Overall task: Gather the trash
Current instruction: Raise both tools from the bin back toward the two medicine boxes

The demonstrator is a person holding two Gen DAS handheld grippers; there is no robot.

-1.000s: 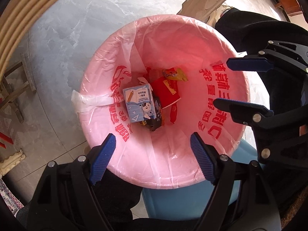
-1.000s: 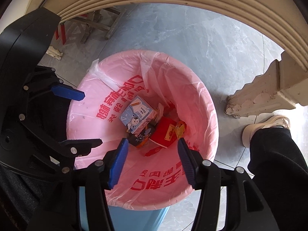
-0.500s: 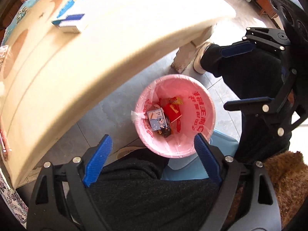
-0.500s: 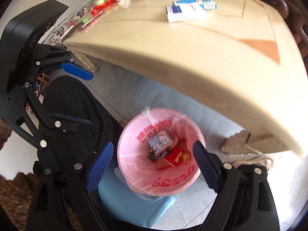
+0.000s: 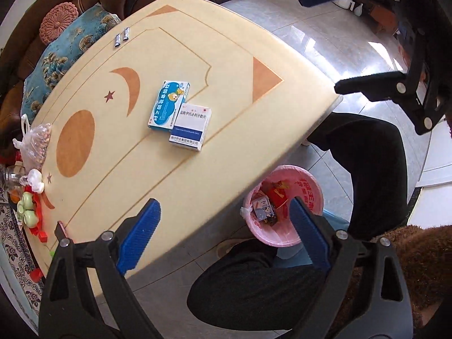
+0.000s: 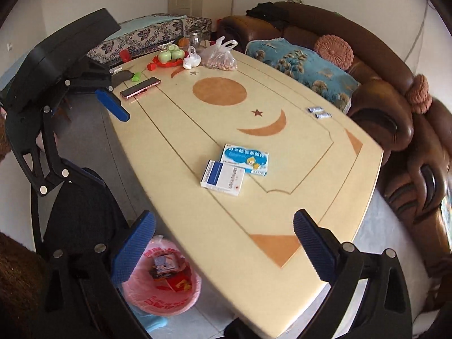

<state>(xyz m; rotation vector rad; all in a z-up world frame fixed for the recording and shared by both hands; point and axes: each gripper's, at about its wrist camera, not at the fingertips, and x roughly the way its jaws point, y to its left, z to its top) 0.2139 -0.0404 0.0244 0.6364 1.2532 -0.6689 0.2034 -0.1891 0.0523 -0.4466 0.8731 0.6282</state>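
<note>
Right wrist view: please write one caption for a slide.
Two medicine boxes on the cream table; pink-lined trash bin below.

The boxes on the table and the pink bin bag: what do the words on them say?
White box: "盐酸伊托必利分散片"; its smaller print is too small.
Blue box: white Chinese title, too warped to read.
Pink bin bag: big red Chinese characters, partly hidden, unreadable.
Small wrappers: too small.

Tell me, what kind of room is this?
Most likely a home living room. A brown leather sofa with cushions runs behind a cream coffee table holding medicine boxes, and a pink-lined trash bin sits on the tiled floor beside it.
</note>
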